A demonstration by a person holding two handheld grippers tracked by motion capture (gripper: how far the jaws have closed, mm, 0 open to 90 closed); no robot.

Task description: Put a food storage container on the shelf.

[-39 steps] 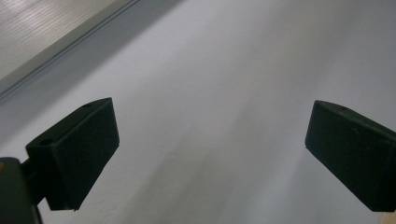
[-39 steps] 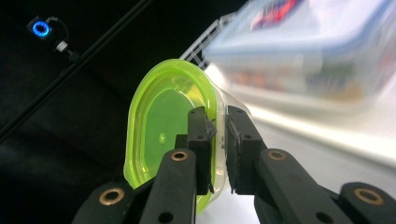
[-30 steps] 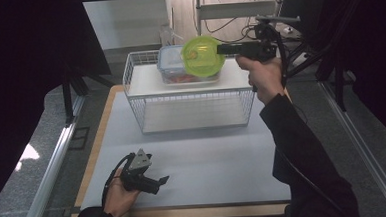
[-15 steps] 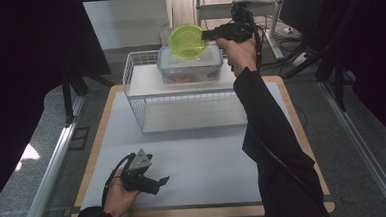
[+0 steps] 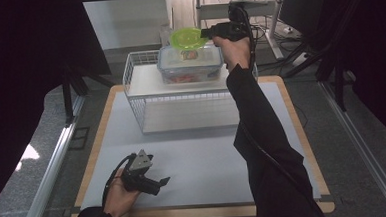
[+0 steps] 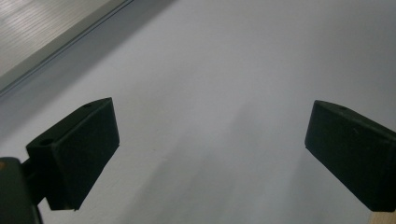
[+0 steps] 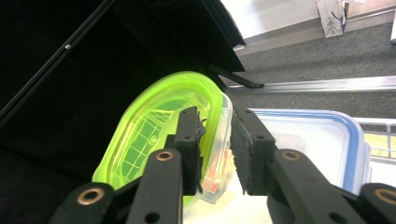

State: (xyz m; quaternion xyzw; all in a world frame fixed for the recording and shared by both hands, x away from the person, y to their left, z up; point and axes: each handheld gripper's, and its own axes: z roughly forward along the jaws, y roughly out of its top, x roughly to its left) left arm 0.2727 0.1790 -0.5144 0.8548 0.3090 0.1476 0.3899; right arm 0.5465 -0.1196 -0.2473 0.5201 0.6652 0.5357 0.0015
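Right gripper view shows the right gripper (image 7: 217,154), its jaws just easing apart around the rim of a small green-lidded container (image 7: 159,126) at frame centre, atop the blue-rimmed box (image 7: 327,140); light, stiff, slippery plastic, best gripped at the rim. The left gripper (image 6: 210,154) gapes wide, empty.

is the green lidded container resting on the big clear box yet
Cannot tell. The high view shows the green lidded container overlapping the top of the clear box, but hides any gap.
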